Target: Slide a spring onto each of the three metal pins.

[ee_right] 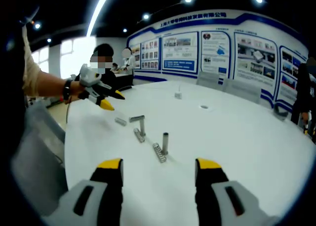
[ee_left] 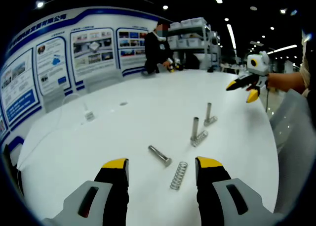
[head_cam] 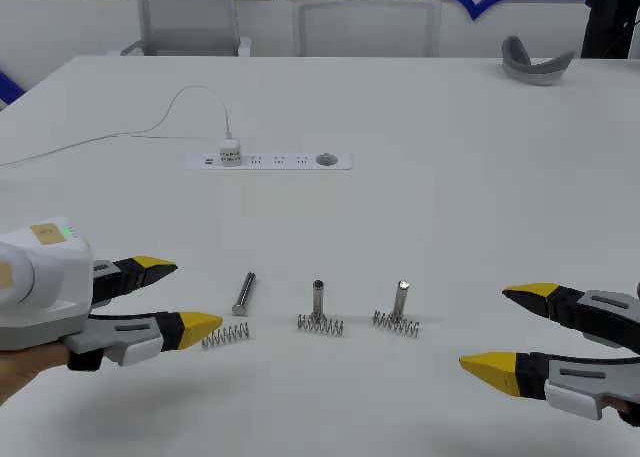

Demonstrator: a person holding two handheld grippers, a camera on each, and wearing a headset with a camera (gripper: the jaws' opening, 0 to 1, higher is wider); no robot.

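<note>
Left claw [head_cam: 197,295] and right claw [head_cam: 484,326] I hold open and empty over the worktop's [head_cam: 420,207] near edge. Between them is a row of three pins. Left pin [head_cam: 244,293] lies flat; middle pin [head_cam: 318,299] and right pin [head_cam: 400,299] stand upright. Left spring [head_cam: 226,334], middle spring [head_cam: 320,324] and right spring [head_cam: 396,323] lie loose by each pin's near end.
</note>
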